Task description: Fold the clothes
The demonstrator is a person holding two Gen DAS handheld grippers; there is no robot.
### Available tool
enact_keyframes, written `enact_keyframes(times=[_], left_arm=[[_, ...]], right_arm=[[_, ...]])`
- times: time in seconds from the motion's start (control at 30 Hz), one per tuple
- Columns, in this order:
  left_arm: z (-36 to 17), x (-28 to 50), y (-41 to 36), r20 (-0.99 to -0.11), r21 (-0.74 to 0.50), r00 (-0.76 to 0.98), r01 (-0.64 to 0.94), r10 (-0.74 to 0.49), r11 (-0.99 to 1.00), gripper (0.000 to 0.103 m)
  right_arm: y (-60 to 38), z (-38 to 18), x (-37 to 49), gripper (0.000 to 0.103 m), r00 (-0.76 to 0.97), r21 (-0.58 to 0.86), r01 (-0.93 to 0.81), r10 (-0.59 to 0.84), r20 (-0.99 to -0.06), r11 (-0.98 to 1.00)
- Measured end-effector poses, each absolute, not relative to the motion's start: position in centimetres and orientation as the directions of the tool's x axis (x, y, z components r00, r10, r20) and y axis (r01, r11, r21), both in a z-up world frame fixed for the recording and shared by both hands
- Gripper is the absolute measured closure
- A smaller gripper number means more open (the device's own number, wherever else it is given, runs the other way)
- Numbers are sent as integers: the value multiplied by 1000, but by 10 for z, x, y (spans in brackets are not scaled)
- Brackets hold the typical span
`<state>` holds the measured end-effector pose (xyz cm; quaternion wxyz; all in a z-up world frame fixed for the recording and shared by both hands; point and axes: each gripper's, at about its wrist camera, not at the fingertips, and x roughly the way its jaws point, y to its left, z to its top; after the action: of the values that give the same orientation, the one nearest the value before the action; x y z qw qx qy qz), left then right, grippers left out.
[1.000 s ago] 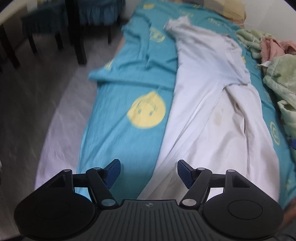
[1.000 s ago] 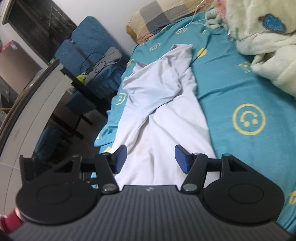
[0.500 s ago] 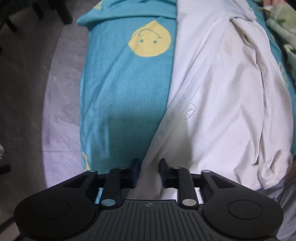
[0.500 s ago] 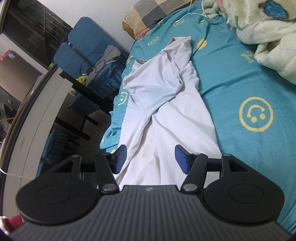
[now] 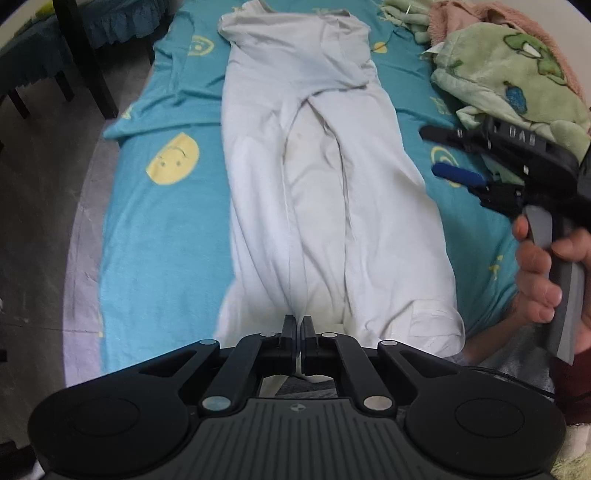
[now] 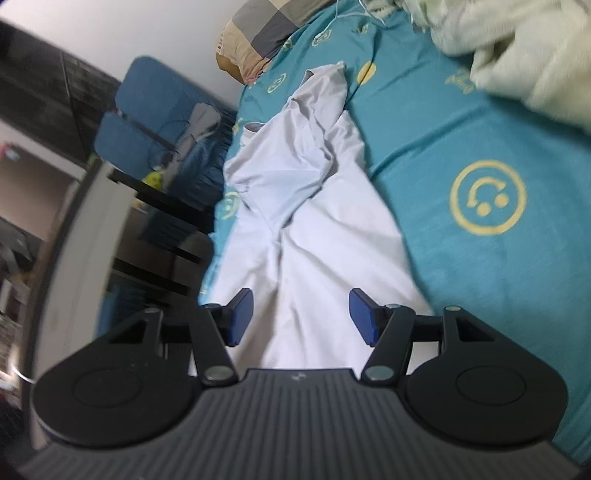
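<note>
One shirt [image 5: 325, 177] lay lengthwise on bed [image 5: 162, 236] | left gripper [image 5: 297, 326] clamped on near hem | right gripper [image 6: 301, 314] hung apart over shirt, holding nothing | risk: one-sided pull could skew the fold or slip thin hem

A shirt [image 5: 325, 177] lies lengthwise on the bed sheet [image 5: 162, 229], its collar end at the far side. The left hand-held gripper [image 5: 298, 328] sits at the shirt's near hem, with cloth between its closed jaws. To the right of the shirt, above the sheet, is the right hand-held gripper [image 5: 448, 157] in a hand [image 5: 543, 280]. A blanket [image 5: 517, 77] is heaped at the far right. A pillow [image 6: 258, 33] rests beyond the shirt, and chairs [image 6: 147, 122] stand left of the bed.
</note>
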<state>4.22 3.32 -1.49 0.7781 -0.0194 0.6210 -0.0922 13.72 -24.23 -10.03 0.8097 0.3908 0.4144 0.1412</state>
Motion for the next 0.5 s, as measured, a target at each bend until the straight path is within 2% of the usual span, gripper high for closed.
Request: enact_keyframes(times=[0.1, 0.27, 0.33, 0.43, 0.47, 0.5], left_arm=[[-26, 37, 40, -959, -133, 231, 134, -162, 982, 101], [-24, 31, 64, -947, -144, 269, 129, -174, 981, 101], [-24, 31, 74, -941, -158, 283, 115, -185, 981, 101], [-24, 30, 86, -930, -196, 299, 87, -213, 977, 101], [-24, 31, 88, -927, -212, 300, 80, -227, 974, 101], [-24, 31, 89, -922, -231, 302, 76, -243, 970, 101]], right_arm=[[-231, -108, 155, 44, 620, 792, 79, 592, -514, 605], [-183, -136, 205, 47, 520, 817, 70, 678, -520, 573], [-159, -143, 224, 47, 500, 801, 41, 682, -534, 597], [-129, -152, 249, 48, 484, 718, -6, 630, -607, 696], [-122, -156, 255, 53, 483, 692, -14, 611, -628, 722], [-117, -161, 261, 64, 481, 668, -24, 594, -644, 744]])
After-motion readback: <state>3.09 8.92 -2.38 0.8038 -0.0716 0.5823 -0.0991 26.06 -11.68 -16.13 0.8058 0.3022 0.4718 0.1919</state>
